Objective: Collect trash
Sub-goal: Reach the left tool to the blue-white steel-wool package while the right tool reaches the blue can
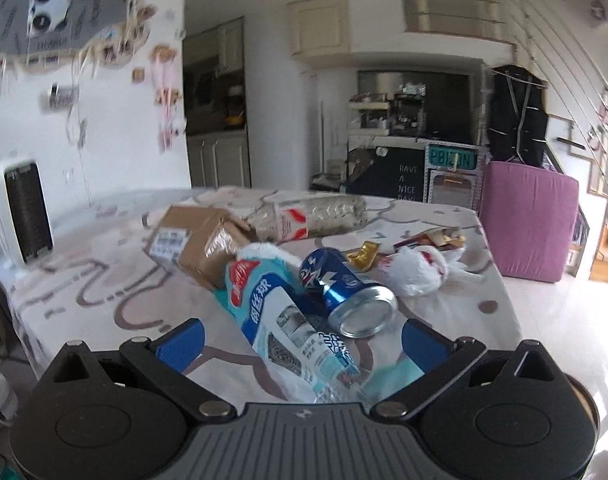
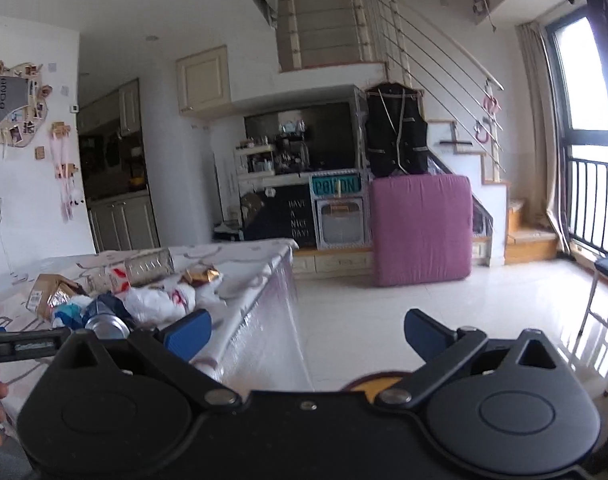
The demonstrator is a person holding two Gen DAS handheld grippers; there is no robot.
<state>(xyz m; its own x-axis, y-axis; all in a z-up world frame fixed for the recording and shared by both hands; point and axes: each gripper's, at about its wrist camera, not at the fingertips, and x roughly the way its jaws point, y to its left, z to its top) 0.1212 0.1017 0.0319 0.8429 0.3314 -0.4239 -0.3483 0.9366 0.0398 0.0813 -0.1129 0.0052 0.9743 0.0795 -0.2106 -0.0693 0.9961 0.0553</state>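
A patterned cloth covers the counter (image 1: 103, 292). Near its right edge lie a blue can (image 1: 346, 296), teal wrapper (image 1: 287, 328), white bag (image 1: 416, 270), cardboard box (image 1: 195, 240), clear bottle (image 1: 308, 216) and gold wrappers (image 1: 362, 256).

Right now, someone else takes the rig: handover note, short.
Left gripper: open, empty, lined up over the blue-and-white packet on the table.
Right gripper: open, empty, off the table's edge, over the floor.
Trash, all on the table: blue can on its side beside the packet, torn cardboard box, clear plastic bottle, white plastic bag, gold wrapper.
Done: nothing held.
Left: every piece. No bin in view.
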